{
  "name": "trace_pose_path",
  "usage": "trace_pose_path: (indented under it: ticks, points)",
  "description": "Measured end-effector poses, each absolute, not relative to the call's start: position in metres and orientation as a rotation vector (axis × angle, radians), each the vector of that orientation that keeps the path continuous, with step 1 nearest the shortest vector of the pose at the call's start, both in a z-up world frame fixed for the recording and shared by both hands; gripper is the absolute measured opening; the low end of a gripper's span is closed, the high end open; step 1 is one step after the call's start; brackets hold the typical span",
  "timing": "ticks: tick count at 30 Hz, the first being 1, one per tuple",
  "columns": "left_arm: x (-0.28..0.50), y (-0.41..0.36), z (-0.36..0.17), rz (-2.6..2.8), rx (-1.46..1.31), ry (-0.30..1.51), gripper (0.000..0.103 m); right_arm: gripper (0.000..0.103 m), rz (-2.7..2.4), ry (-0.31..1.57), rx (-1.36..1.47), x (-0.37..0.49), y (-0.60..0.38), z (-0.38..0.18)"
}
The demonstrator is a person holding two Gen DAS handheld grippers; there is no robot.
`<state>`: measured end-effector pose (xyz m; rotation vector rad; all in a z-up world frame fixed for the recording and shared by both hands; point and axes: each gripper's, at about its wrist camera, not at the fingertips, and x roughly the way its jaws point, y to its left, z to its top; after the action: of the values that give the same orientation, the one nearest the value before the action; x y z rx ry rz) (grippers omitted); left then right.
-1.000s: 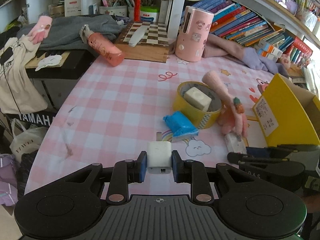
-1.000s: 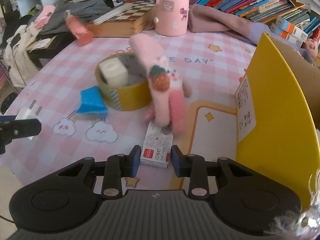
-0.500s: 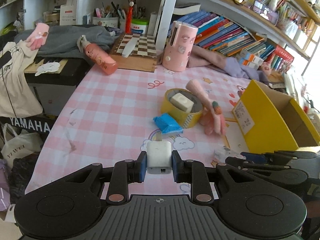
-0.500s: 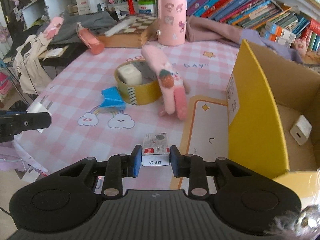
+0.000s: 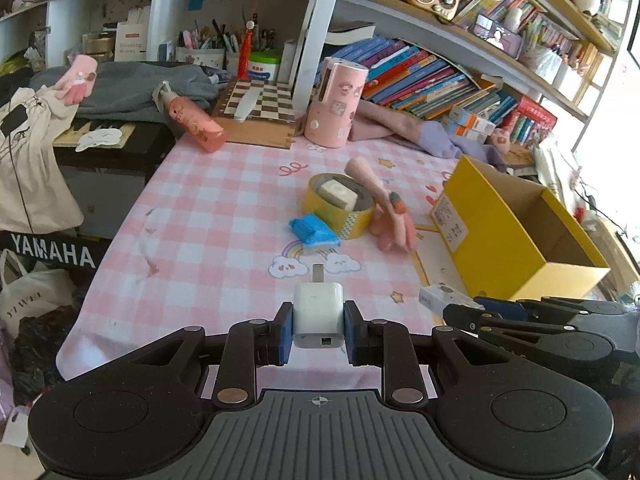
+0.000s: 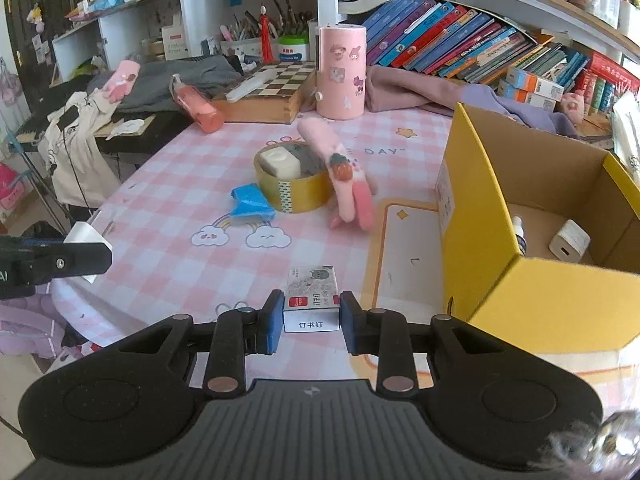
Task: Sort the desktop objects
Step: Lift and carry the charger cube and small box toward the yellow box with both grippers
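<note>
Tablecloth (image 5: 224, 216): pink-and-white check, printed with rainbows, white clouds and yellow stars; tape roll (image 6: 294, 196) yellow with a patterned strip, cream block (image 6: 279, 163) inside it, blue packet (image 6: 250, 202) beside it, plush toy (image 6: 344, 176) pink with a red-and-green strawberry patch. Box (image 6: 516, 280) yellow outside, brown cardboard inside, white label on its side; tumbler (image 6: 341, 72) pink with cartoon stickers; chessboard (image 5: 260, 98) brown-and-white chequered; bottle (image 5: 194, 122) salmon pink. Left gripper (image 5: 319, 326) black with blue pads on a white charger (image 5: 319, 314); right gripper (image 6: 312, 316) likewise, on a white staple box (image 6: 312, 296) with a red patch and grey cat print.
</note>
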<state>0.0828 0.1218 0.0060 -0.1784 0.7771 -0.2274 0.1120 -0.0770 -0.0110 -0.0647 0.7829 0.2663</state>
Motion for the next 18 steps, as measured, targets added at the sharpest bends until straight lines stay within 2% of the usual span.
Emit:
trace_pose_path:
  ticks: [18]
  points:
    - [0.03, 0.112, 0.016, -0.346, -0.163, 0.763, 0.024, 0.027, 0.213, 0.758, -0.015, 0.044, -0.09, 0.006]
